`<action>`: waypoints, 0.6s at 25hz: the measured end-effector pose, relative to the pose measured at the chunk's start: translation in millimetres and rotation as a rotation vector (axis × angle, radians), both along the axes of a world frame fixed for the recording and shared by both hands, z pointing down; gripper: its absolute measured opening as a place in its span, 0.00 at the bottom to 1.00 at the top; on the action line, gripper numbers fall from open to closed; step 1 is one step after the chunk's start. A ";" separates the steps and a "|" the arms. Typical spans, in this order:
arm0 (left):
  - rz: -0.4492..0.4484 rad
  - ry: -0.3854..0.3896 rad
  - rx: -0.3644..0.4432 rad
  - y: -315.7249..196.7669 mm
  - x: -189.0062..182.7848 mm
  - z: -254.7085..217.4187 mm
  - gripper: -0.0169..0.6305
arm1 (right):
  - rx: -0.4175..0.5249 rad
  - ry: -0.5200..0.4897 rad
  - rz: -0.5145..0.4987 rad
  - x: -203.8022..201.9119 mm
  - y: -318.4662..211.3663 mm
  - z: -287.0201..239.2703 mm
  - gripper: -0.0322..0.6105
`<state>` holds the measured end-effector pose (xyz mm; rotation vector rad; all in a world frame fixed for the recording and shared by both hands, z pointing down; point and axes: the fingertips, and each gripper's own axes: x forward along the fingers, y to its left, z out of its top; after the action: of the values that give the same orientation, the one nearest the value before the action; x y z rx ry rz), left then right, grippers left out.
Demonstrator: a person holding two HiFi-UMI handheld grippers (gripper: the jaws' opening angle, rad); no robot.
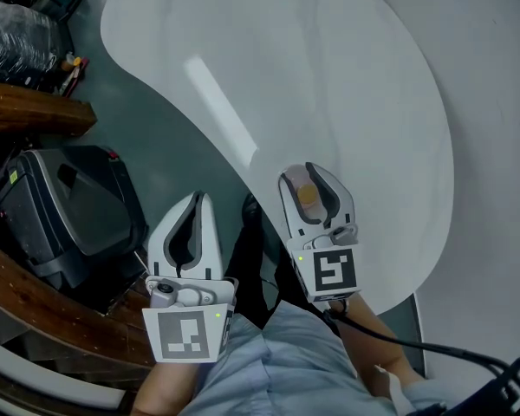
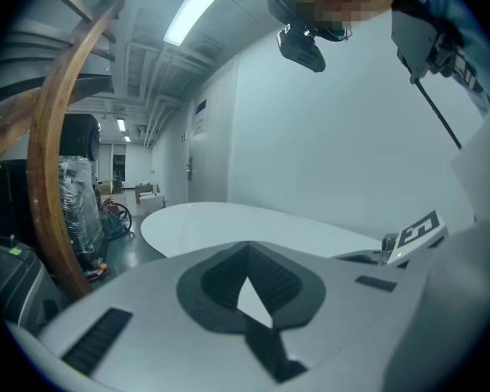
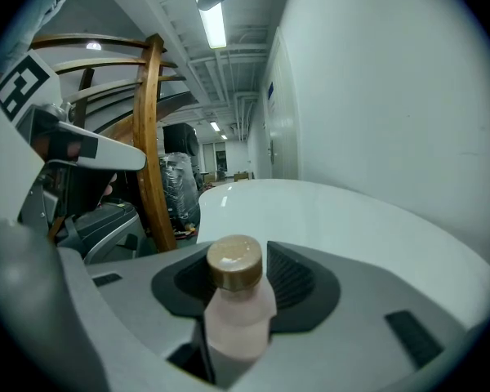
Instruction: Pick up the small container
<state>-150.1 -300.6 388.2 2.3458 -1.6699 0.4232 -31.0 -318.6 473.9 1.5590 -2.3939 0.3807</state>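
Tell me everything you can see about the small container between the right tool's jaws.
The small container is a little bottle: a pale pink, matte body that looks like plastic, with a round, shiny bronze cap on top. It stands upright between the jaws of the right tool, over the white table near its edge. A dark gap shows beside its body, so the jaws seem not yet pressed on it. Its base is hidden.
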 end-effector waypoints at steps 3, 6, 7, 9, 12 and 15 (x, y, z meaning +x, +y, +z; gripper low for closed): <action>-0.001 0.008 -0.009 -1.1 1.1 -0.4 0.02 | 0.047 0.050 -0.022 -2.4 -3.0 -6.1 0.27; -0.019 0.026 -0.031 0.9 0.6 -0.2 0.02 | 0.067 0.102 -0.033 -5.7 -1.6 -7.8 0.22; -0.018 0.026 -0.028 0.9 0.7 -0.9 0.02 | 0.066 0.111 -0.033 -5.7 -1.2 -7.1 0.21; -0.020 0.023 -0.020 0.4 1.9 -2.0 0.02 | 0.053 0.107 -0.023 -2.7 -1.3 -3.4 0.21; -0.025 0.024 -0.007 -0.5 3.8 -5.1 0.02 | 0.004 0.068 0.007 4.6 -1.4 3.1 0.20; -0.024 0.028 0.007 0.7 5.3 -10.9 0.02 | 0.047 0.037 0.016 7.4 -7.0 -8.6 0.20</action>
<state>-144.8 -299.9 377.2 2.3235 -1.6882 0.3790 -23.6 -325.6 465.4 1.5921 -2.3799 0.2988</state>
